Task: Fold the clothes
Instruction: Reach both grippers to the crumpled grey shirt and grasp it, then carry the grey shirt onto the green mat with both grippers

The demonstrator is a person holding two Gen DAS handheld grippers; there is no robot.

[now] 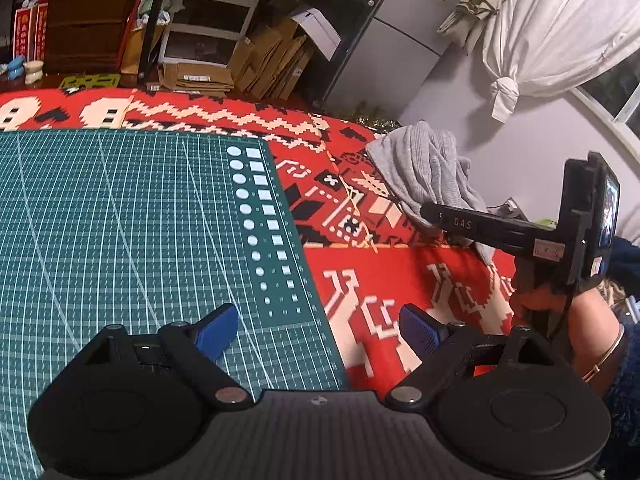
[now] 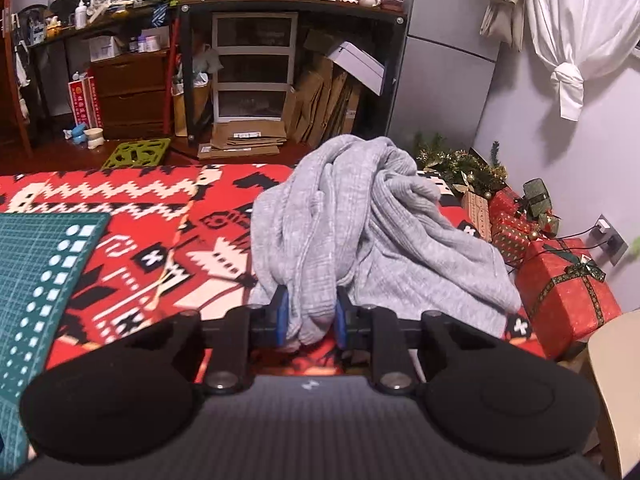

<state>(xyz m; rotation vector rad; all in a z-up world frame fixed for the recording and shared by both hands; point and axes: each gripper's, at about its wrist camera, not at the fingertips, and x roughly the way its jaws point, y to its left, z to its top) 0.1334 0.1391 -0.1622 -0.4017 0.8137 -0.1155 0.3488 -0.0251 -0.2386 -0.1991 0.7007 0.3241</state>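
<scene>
A crumpled grey ribbed garment [image 2: 360, 220] lies in a heap on the red patterned cloth [image 2: 140, 200]. My right gripper [image 2: 310, 316] is shut on a bunched fold at the garment's near edge, which fills the gap between the blue pads [image 2: 282, 312]. In the left wrist view the same grey garment [image 1: 428, 172] sits at the far right, with the right gripper [image 1: 430, 216] reaching into it from the right, held by a hand. My left gripper [image 1: 318, 330] hangs open over the edge of the green cutting mat [image 1: 120, 220], nothing between its blue fingers [image 1: 218, 330].
The green mat covers the left of the red cloth [image 1: 400, 280]. Wrapped red gift boxes [image 2: 560, 292] and a small decorated tree [image 2: 460, 164] stand at the right beyond the cloth's edge. Shelves, drawers and flattened cardboard [image 2: 248, 136] line the back wall. A pale chair edge [image 2: 616, 380] is at the near right.
</scene>
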